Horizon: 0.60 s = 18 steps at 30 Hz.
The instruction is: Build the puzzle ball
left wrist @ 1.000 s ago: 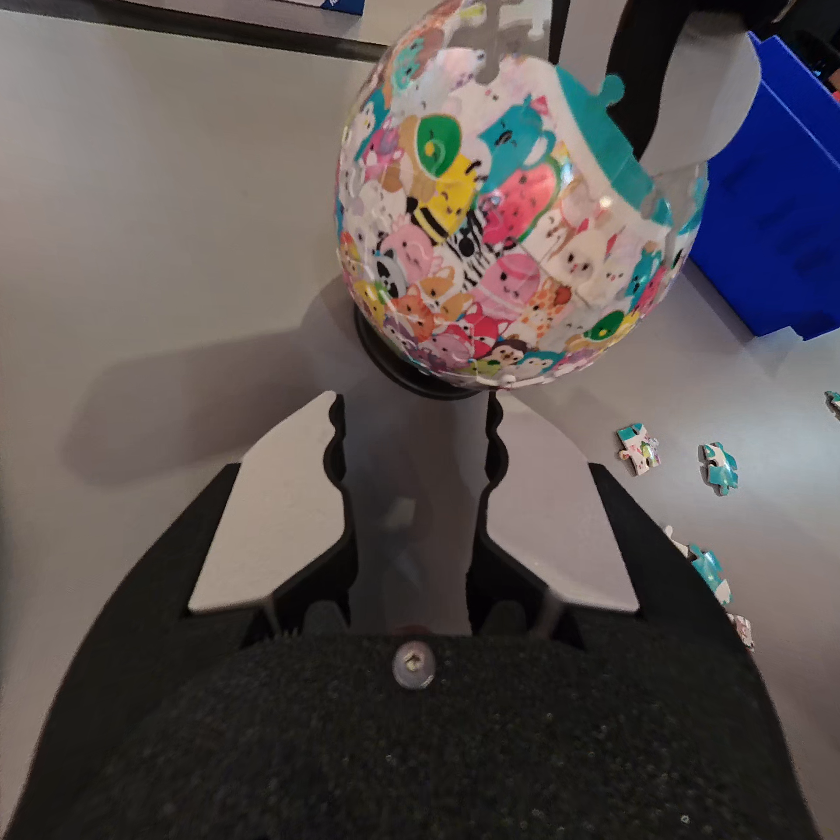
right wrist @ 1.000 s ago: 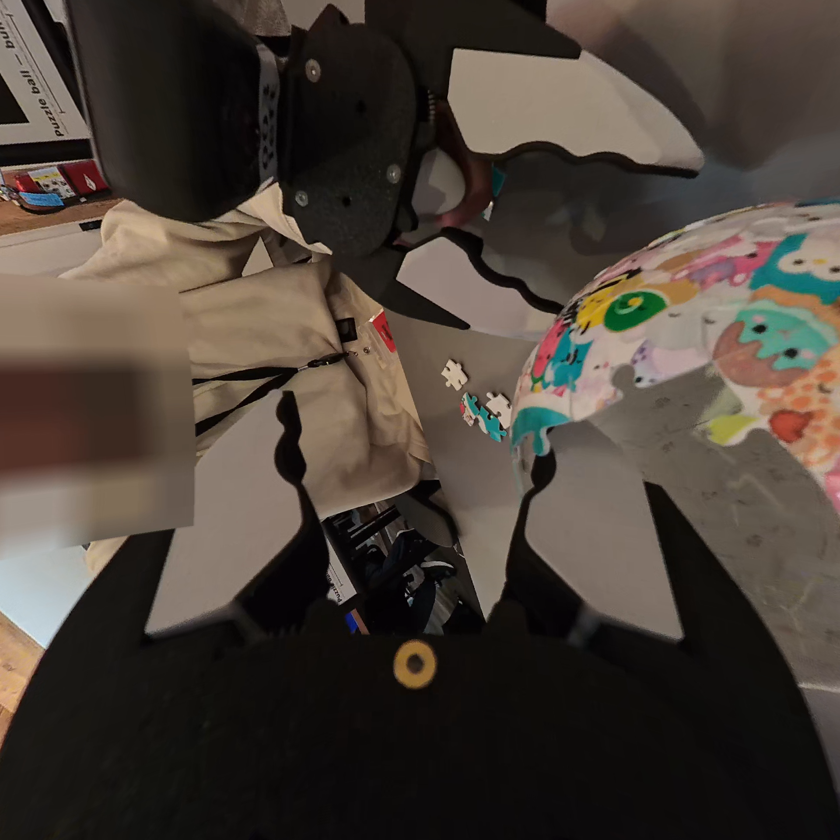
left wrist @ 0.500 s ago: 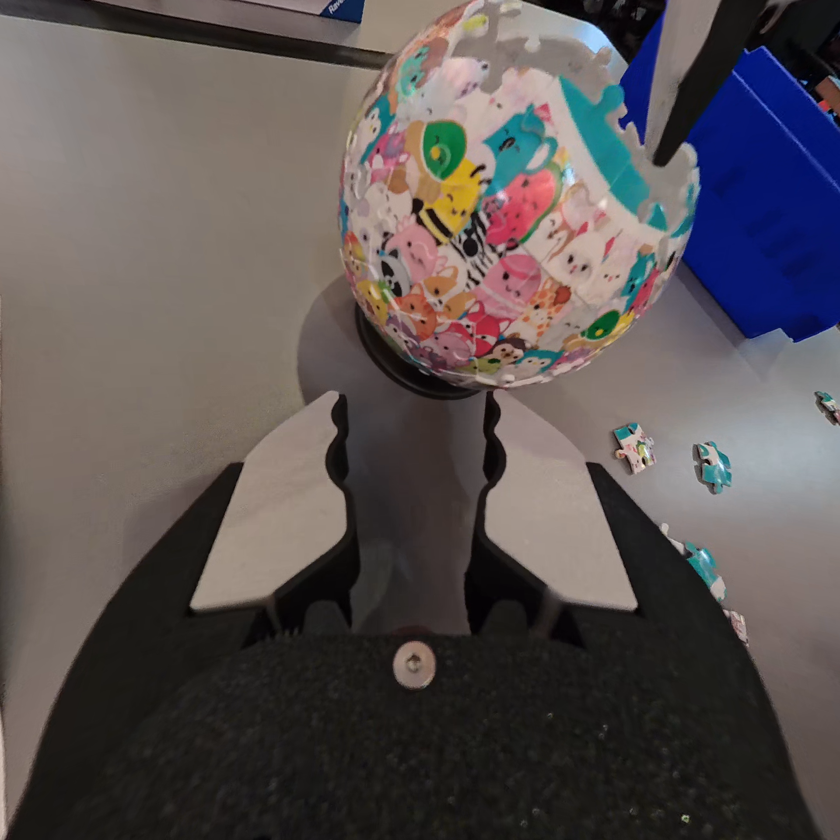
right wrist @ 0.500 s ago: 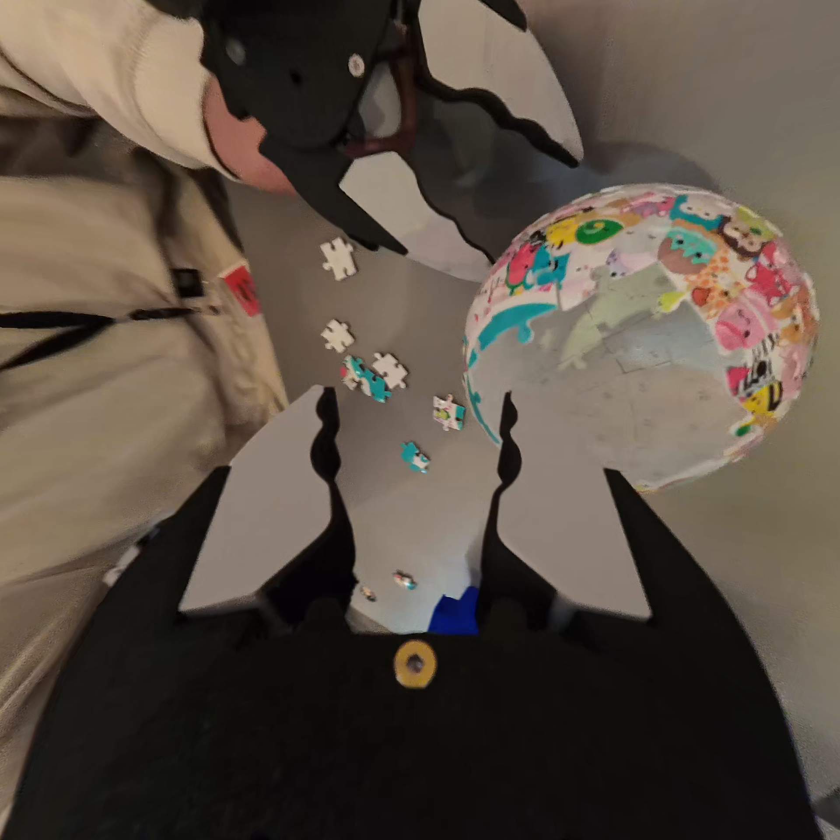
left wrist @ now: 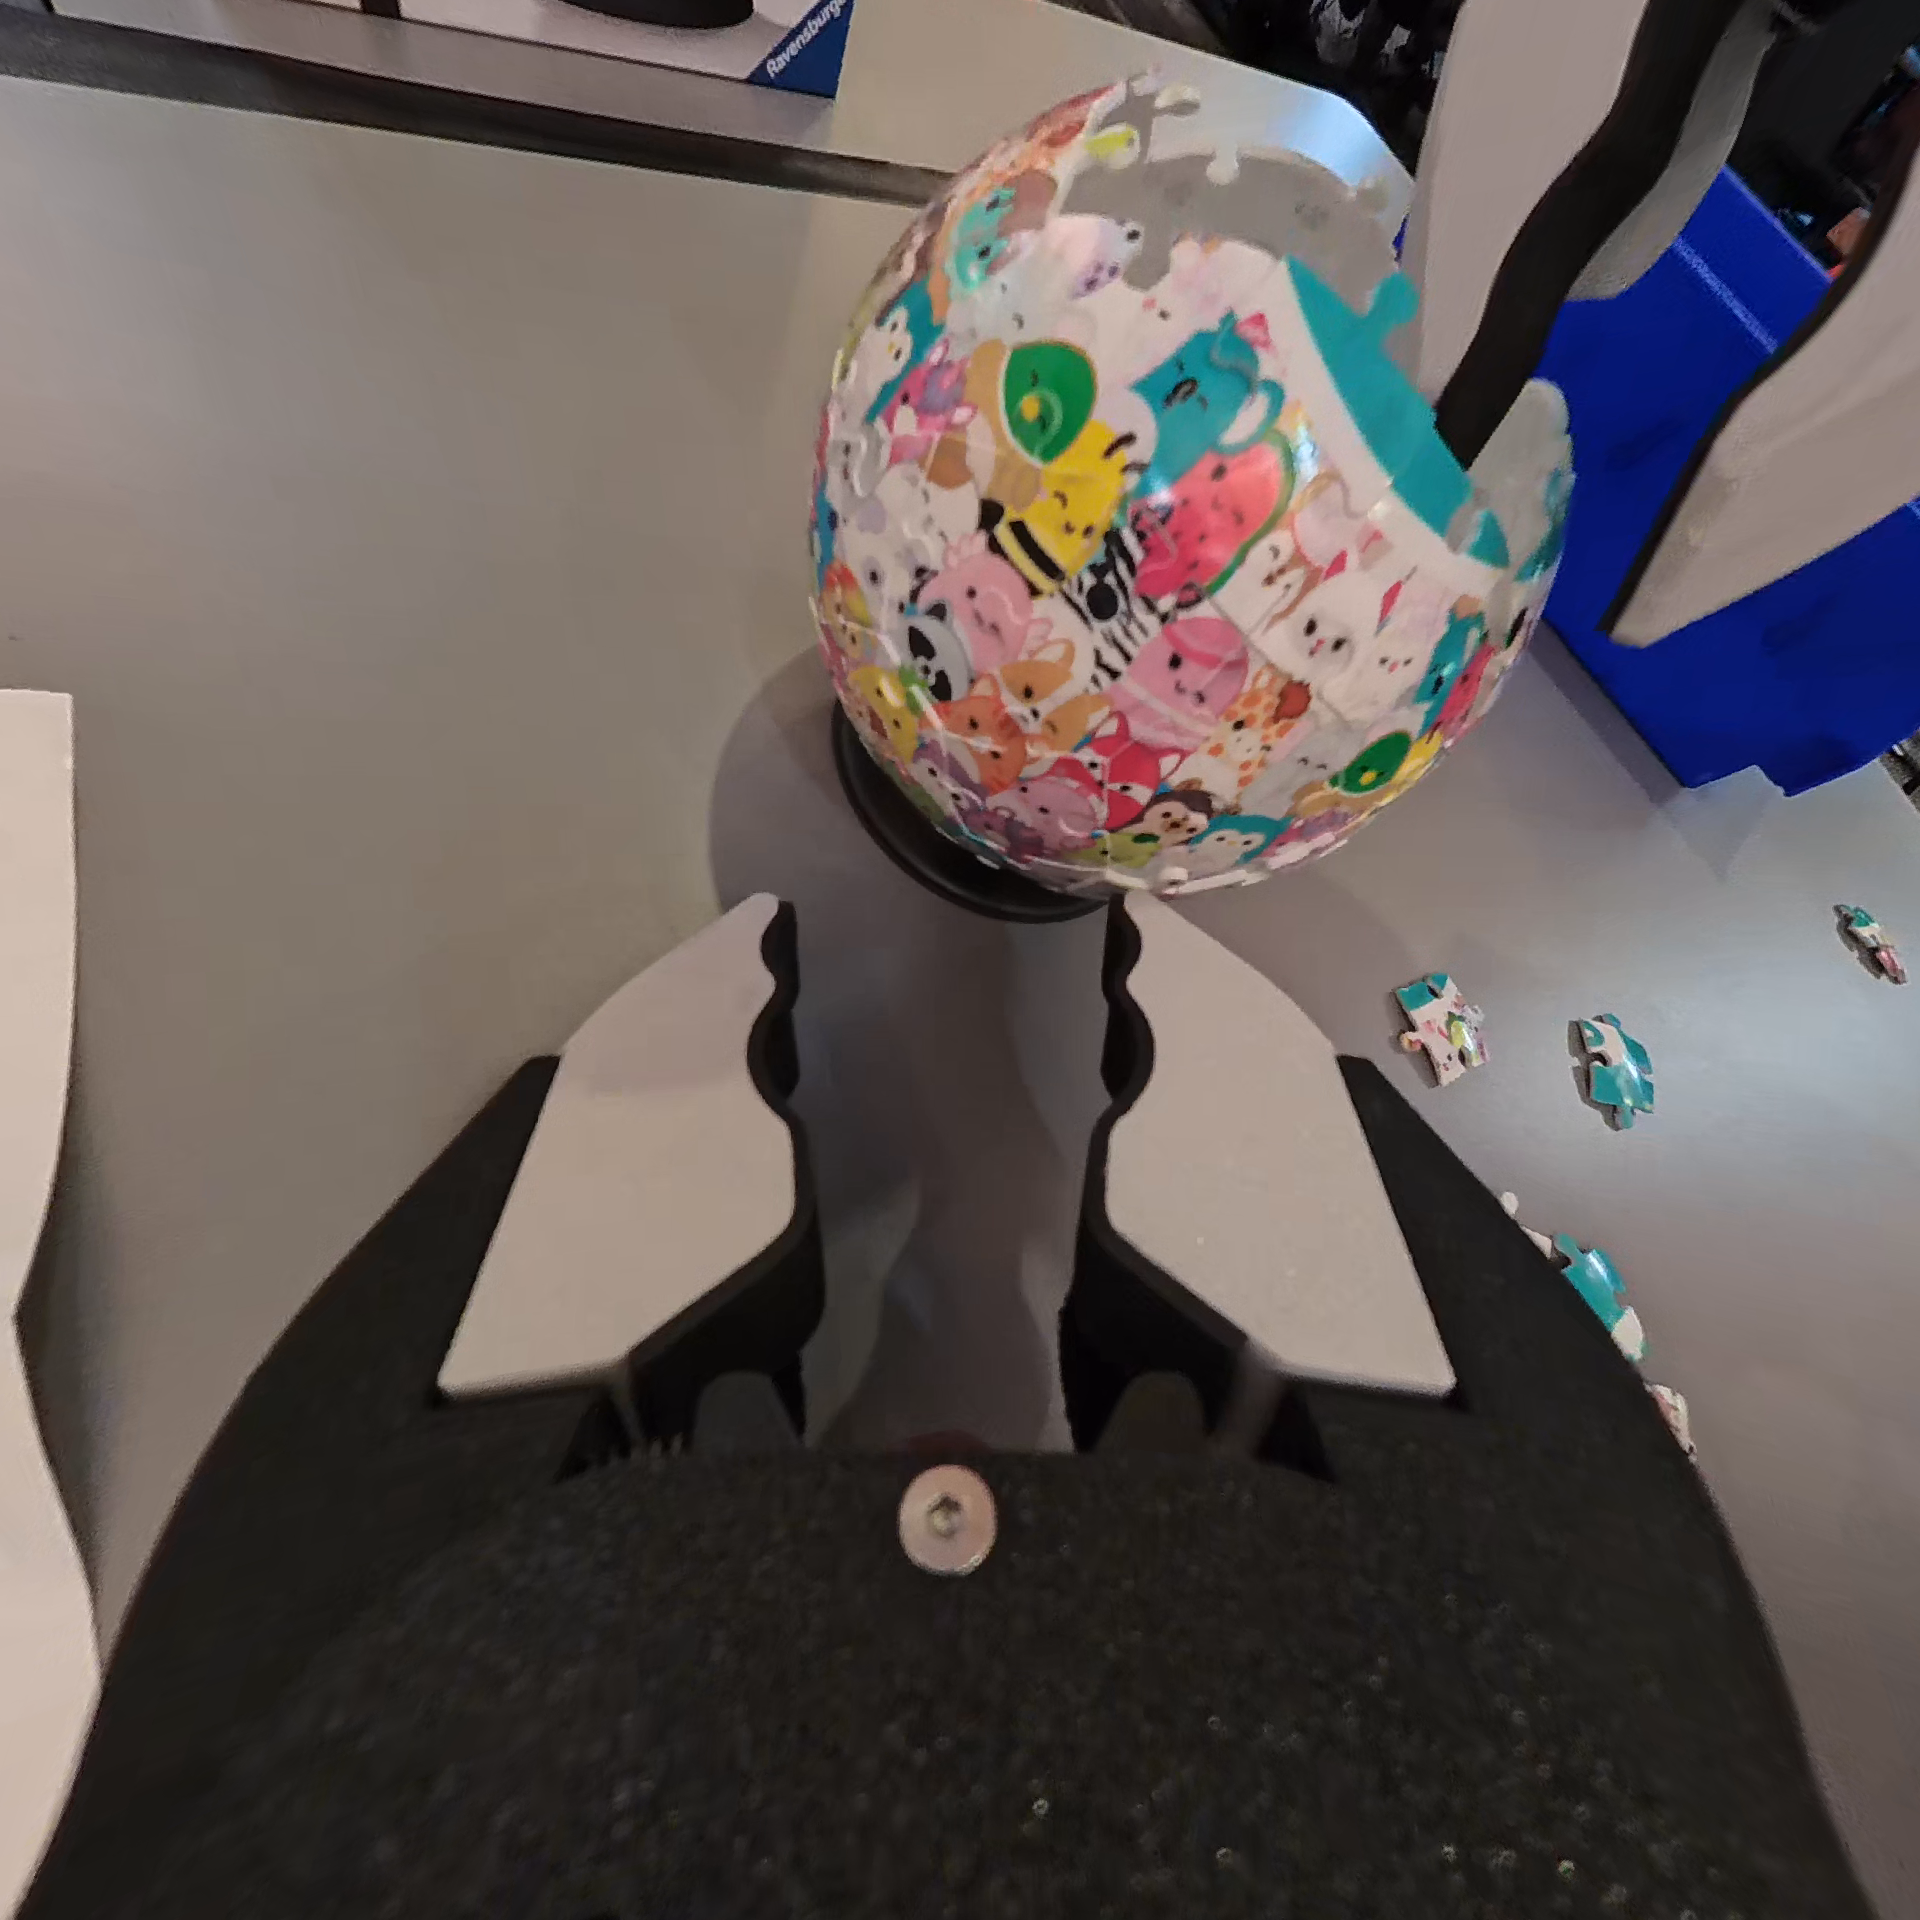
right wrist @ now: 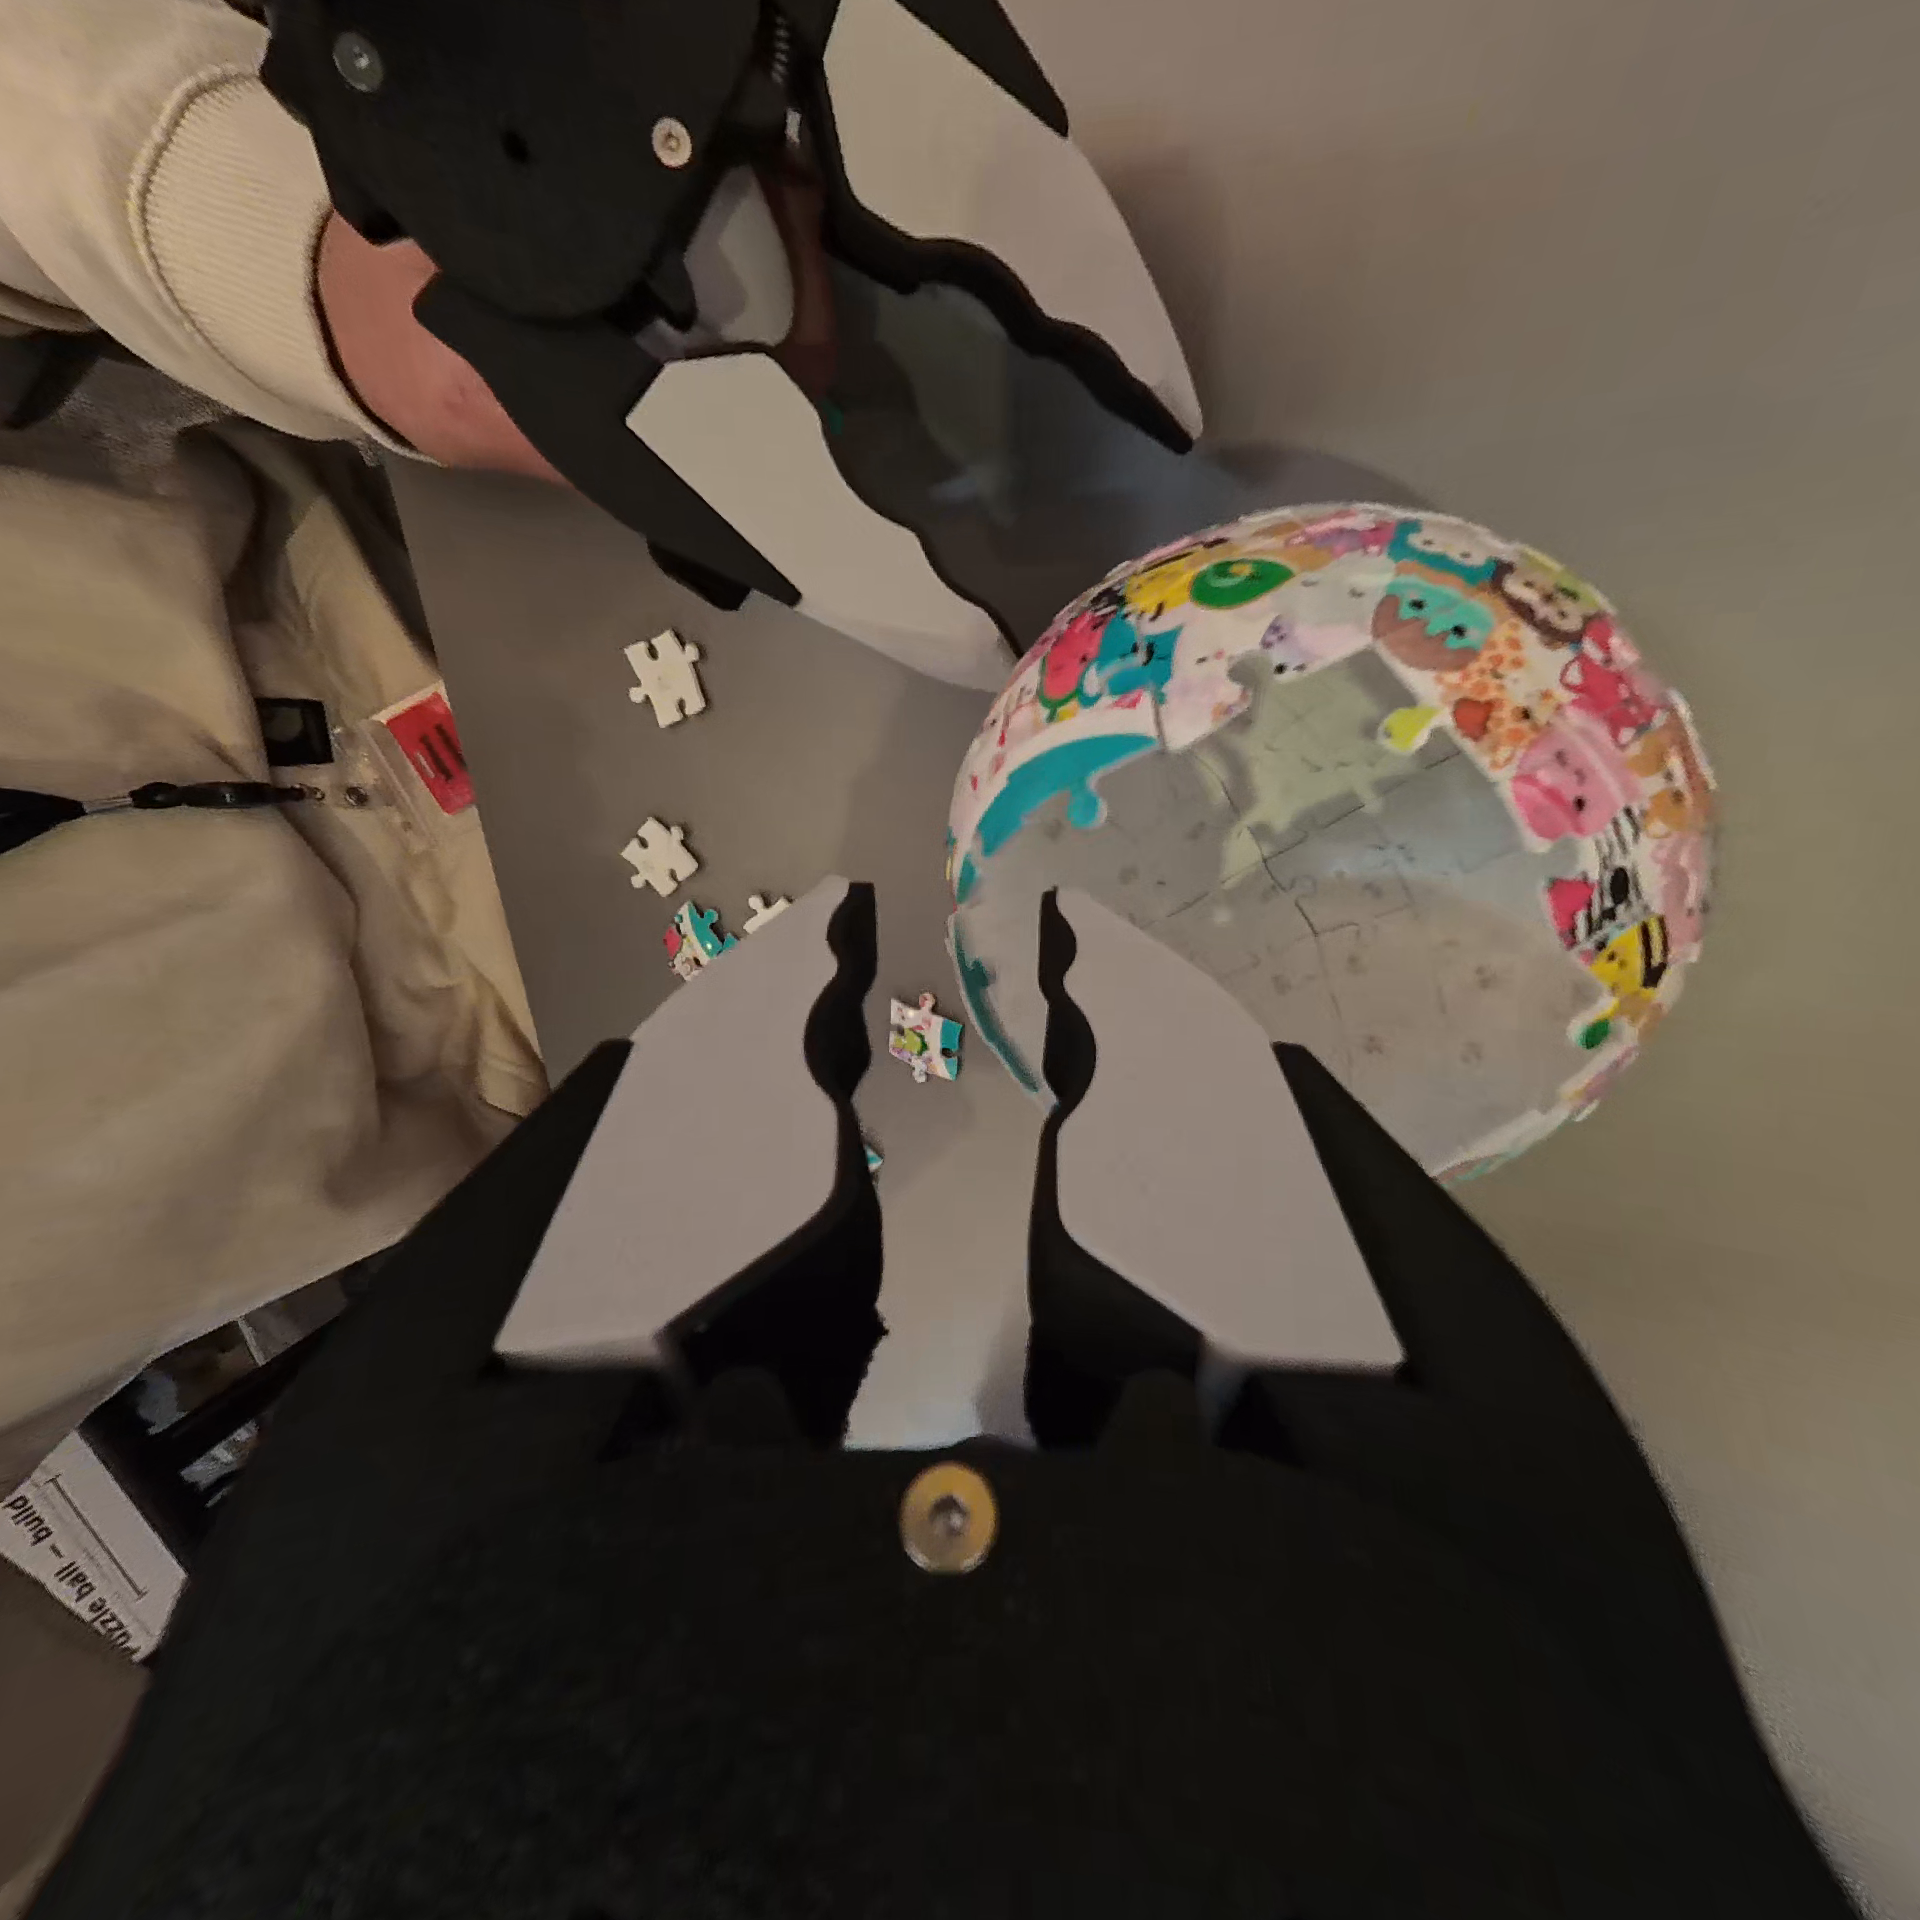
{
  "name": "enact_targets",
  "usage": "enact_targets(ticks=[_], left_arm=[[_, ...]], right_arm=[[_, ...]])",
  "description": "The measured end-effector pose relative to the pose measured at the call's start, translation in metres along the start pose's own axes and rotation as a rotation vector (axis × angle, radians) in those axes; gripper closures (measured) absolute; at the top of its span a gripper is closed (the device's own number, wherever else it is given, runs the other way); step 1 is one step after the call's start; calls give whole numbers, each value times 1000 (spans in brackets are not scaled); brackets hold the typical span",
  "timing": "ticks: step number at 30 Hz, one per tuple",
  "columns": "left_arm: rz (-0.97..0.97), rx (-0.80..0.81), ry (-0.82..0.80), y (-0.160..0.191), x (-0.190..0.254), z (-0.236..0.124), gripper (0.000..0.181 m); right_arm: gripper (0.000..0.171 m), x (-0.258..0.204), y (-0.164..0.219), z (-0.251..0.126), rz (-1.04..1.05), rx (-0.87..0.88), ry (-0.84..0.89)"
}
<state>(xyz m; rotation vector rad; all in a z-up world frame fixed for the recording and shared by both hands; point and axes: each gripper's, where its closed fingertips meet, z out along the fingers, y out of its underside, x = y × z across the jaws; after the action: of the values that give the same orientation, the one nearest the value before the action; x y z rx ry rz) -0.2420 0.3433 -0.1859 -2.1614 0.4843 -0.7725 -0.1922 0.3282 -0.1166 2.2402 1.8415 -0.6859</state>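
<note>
Right claw has dropped toward the loose pieces beside the puzzle ball; both claws gape, empty. Left claw hovers near the stand. Approach one piece squarely, pinching its edges.

Puzzle ball, colourful, unfinished, with a gap open at its upper right; sits on a black ring stand on the grey table. Left gripper just short of the stand, jaws apart, nothing between. Right gripper at the ball's gap. Loose pieces right of the ball. Blue bin beyond them.
</note>
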Motion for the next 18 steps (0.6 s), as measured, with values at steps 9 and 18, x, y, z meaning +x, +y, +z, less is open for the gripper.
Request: enact_targets(ticks=[9,18], left_arm=[[17,-10,6,3,4,3,126],[15,-18,0,4,2,5,125]], right_arm=[[157,3,5,7,27,-7,-35],[166,-3,3,8,58,14,-135]])
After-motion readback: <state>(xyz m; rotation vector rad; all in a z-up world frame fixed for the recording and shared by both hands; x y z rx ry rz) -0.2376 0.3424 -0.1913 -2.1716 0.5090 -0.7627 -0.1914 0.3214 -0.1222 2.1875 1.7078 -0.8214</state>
